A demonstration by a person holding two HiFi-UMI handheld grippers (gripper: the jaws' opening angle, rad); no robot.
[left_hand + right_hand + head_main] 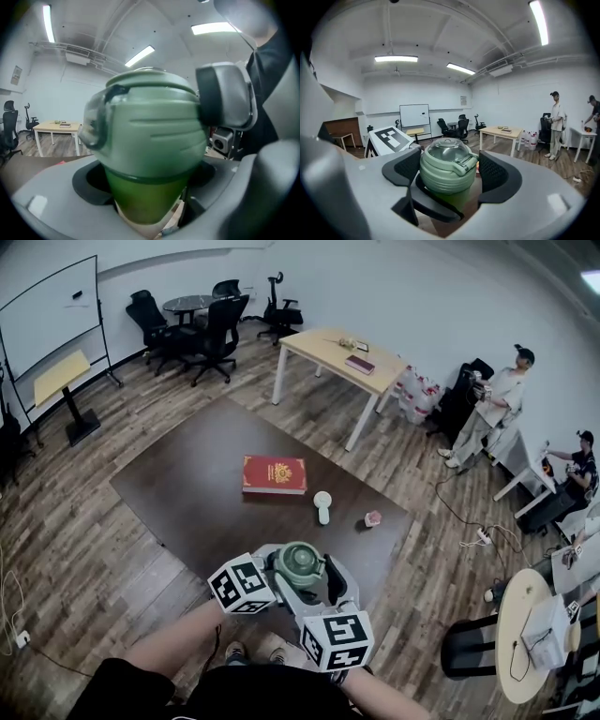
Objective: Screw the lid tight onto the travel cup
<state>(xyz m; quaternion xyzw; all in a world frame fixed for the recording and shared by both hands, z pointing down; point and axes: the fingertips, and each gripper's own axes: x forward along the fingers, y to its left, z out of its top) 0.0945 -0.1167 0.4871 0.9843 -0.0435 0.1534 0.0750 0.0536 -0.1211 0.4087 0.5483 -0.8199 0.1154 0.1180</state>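
one cup (140, 201), one lid (150, 126), two marker cubes (242, 585) of black-and-white squares, one per gripper. on the dark table (187, 493): one red book (274, 474) with gold print too small to read, one white item (322, 505), one small pink item (373, 518). the cup is translucent green, the lid pale sage, ribbed, with a clear dome and a latch. the cup is held above the table's near edge, left gripper (147, 180) clamped on its body just under the lid, right gripper (450, 172) clamped on the lid
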